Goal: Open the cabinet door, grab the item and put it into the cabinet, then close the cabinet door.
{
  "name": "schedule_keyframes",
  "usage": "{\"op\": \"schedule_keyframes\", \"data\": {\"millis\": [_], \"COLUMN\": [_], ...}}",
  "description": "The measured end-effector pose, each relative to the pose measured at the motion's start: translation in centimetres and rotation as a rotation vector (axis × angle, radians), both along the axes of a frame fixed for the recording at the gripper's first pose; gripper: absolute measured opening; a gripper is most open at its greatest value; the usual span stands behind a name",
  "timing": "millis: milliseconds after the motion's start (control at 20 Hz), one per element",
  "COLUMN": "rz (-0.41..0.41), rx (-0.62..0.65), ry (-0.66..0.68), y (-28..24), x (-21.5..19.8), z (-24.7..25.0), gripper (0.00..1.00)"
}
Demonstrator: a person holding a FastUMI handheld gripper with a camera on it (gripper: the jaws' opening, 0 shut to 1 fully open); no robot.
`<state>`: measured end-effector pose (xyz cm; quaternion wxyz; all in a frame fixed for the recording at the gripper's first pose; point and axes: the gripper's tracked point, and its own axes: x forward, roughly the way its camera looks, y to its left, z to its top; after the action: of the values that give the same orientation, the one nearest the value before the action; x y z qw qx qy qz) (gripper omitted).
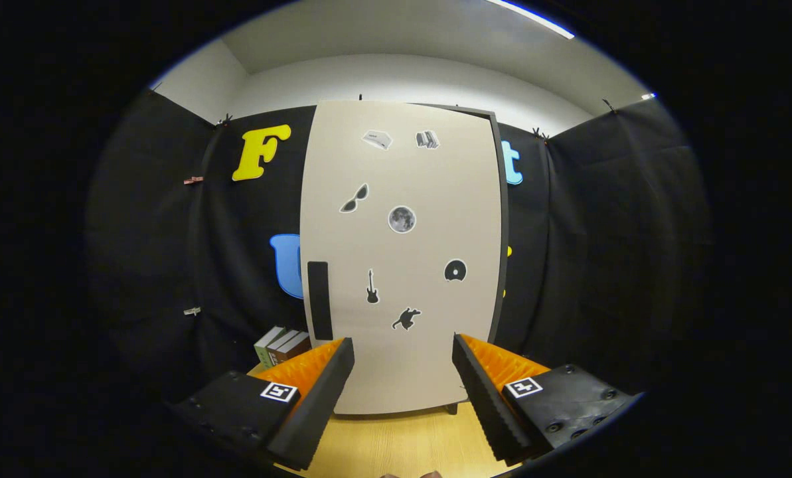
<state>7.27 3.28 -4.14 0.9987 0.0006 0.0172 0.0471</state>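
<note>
A tall beige cabinet (402,259) stands on the wooden table (396,445) straight ahead of my gripper (403,352). Its door is closed or nearly so and carries several small stickers. A black vertical handle (320,300) sits near the door's left edge, just above my left fingertip. The gripper is open, its fingers wide apart with nothing between them, a short way in front of the door's lower part. A stack of boxes (283,346) in green, white and brown lies to the left of the cabinet, partly hidden behind my left finger.
Black cloth walls close the booth behind and on both sides of the cabinet. The cabinet's dark side panel (500,232) shows along its right edge. Bare table surface lies between my fingers and the cabinet's foot.
</note>
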Motion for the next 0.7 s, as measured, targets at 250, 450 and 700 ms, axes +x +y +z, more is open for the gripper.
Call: {"op": "schedule_keyframes", "data": {"millis": [250,450,700], "rz": [0.002,0.001,-0.001], "rx": [-0.002,0.004,0.01], "ry": [-0.001,0.002,0.007], "y": [-0.12,-0.2,-0.32], "x": [-0.22,-0.2,-0.22], "z": [0.0,-0.17,-0.25], "gripper": [0.97,0.97,0.97]}}
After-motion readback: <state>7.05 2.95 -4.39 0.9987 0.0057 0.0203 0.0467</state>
